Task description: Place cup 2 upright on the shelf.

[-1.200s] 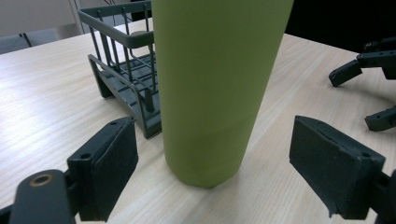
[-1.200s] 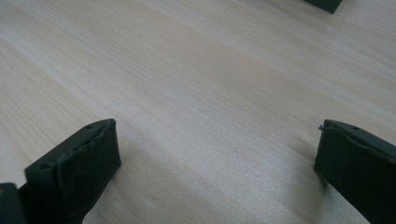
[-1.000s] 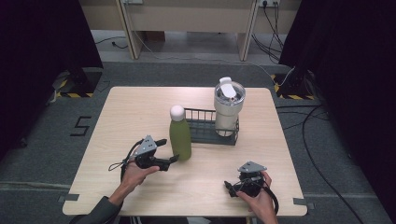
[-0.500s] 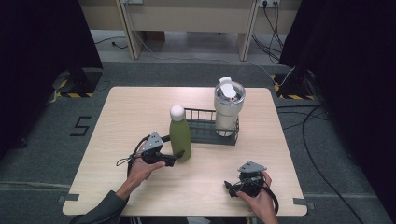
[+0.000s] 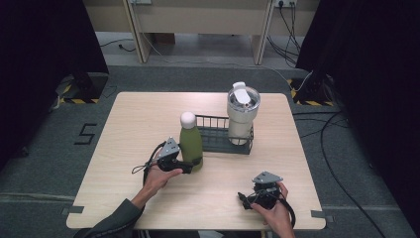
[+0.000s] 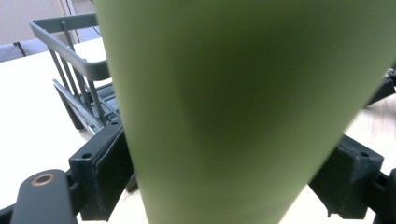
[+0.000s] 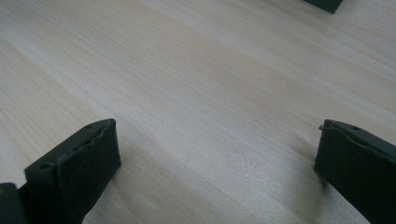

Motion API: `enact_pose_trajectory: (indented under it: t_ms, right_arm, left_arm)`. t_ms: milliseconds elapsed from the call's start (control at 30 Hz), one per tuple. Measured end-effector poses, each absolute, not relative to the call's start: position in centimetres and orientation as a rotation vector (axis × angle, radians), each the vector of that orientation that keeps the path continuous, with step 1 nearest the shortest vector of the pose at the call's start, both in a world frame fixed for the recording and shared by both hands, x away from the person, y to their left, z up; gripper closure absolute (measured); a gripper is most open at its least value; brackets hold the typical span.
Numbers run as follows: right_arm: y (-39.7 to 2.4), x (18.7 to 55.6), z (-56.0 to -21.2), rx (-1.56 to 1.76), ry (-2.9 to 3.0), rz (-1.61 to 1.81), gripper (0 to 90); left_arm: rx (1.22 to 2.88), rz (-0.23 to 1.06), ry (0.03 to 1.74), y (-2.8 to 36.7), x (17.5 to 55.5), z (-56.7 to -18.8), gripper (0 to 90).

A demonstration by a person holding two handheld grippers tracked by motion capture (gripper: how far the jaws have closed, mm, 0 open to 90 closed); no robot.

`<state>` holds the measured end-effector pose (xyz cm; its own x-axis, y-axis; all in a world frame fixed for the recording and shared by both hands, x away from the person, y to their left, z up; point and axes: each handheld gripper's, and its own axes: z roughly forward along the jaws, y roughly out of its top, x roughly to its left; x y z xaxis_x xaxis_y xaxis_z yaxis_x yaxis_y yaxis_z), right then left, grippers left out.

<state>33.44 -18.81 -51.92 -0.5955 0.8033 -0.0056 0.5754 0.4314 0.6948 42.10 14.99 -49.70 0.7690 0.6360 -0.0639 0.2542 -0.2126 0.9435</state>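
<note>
Sleeve (image 5: 116, 218) and forearm enter from the bottom left of the wood table (image 5: 129, 124); the left hand (image 5: 157, 177) holds the left gripper (image 5: 190, 166) level, pointing right at the base of the green bottle (image 5: 191, 145). In the left gripper view the jaws stand either side of the bottle (image 6: 233, 107), close against it; actual contact cannot be told. The bottle stands upright just left of the dark wire rack (image 5: 218, 139), where the white tumbler (image 5: 241, 111) stands at the right end. Against the earlier frames, the left gripper has moved rightward up to the bottle. At bottom right, the right hand (image 5: 272, 210) rests the right gripper (image 5: 243, 198) low over bare tabletop, jaws spread wide, position unchanged.
</note>
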Motion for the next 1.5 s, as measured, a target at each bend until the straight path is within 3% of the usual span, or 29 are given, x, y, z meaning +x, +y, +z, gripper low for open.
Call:
enact_pose_trajectory:
  t_ms: [1067, 1500]
  right_arm:
    - [-18.8, 33.4, -51.9, 1.162, 2.361, 0.948, 0.4]
    - [-18.8, 33.4, -51.9, 1.161, 2.362, 0.948, 0.4]
  left_arm:
    - [1.739, 0.472, 0.649, 14.6, 42.1, -50.2, 20.4]
    - [1.710, 0.438, 0.656, 15.8, 41.8, -45.9, 20.5]
